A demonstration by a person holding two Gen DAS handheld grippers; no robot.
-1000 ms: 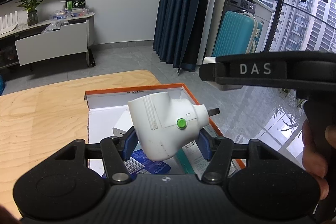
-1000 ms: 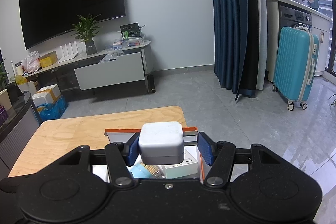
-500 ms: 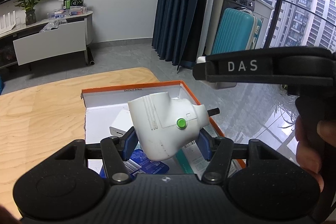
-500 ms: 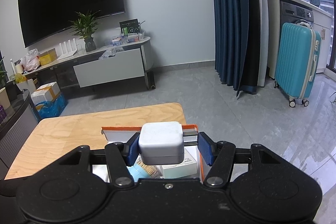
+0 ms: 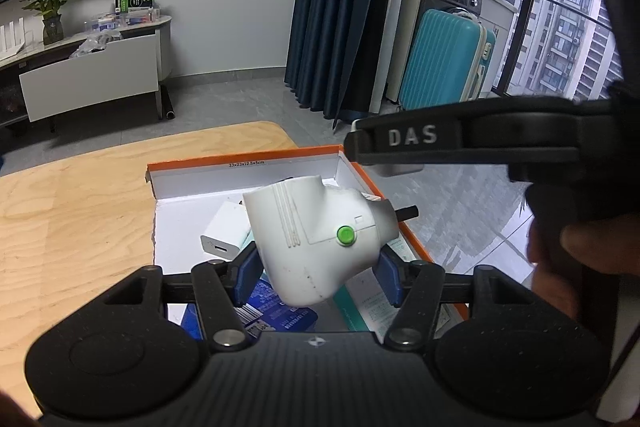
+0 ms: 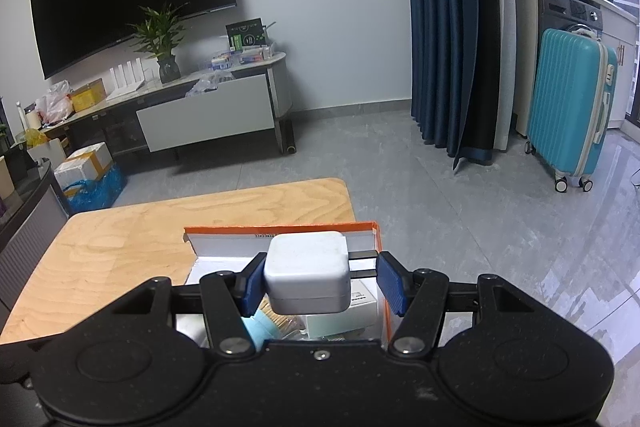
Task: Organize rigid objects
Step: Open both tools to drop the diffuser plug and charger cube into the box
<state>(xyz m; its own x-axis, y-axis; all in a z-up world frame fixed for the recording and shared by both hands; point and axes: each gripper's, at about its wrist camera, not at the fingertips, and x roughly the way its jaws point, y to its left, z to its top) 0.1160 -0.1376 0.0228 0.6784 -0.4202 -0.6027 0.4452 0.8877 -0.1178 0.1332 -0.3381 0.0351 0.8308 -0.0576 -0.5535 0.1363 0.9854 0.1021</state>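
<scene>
Two claws each carry one thing above the same open box. In the left wrist view, the left claw [image 5: 316, 273] is clenched on a white plastic plug-shaped adapter with a round green button [image 5: 316, 239]; both blue pads press its lower flanks, and its dark prong end points to the right. The adapter hangs over the white cardboard box with orange edges [image 5: 244, 179], which sits at the right end of the light plywood table [image 5: 72, 215]. Inside the box lie a small white rectangular charger block [image 5: 226, 233] near the back, a blue printed packet [image 5: 280, 311] under the claw, and a teal-and-white flat carton [image 5: 380, 303] along the right wall. The right claw's black body, lettered DAS, crosses the upper right of the frame, with a hand [image 5: 580, 259] on its handle; its fingertips are hidden here.

In the right wrist view, the right claw [image 6: 318, 281] grasps a white rounded-square power adapter [image 6: 306, 273]: the left blue pad touches its side, while dark prongs bridge to the right pad. It hovers over the near part of the same box [image 6: 280, 233], above small white cartons and a pale blue item too hidden to name.
</scene>
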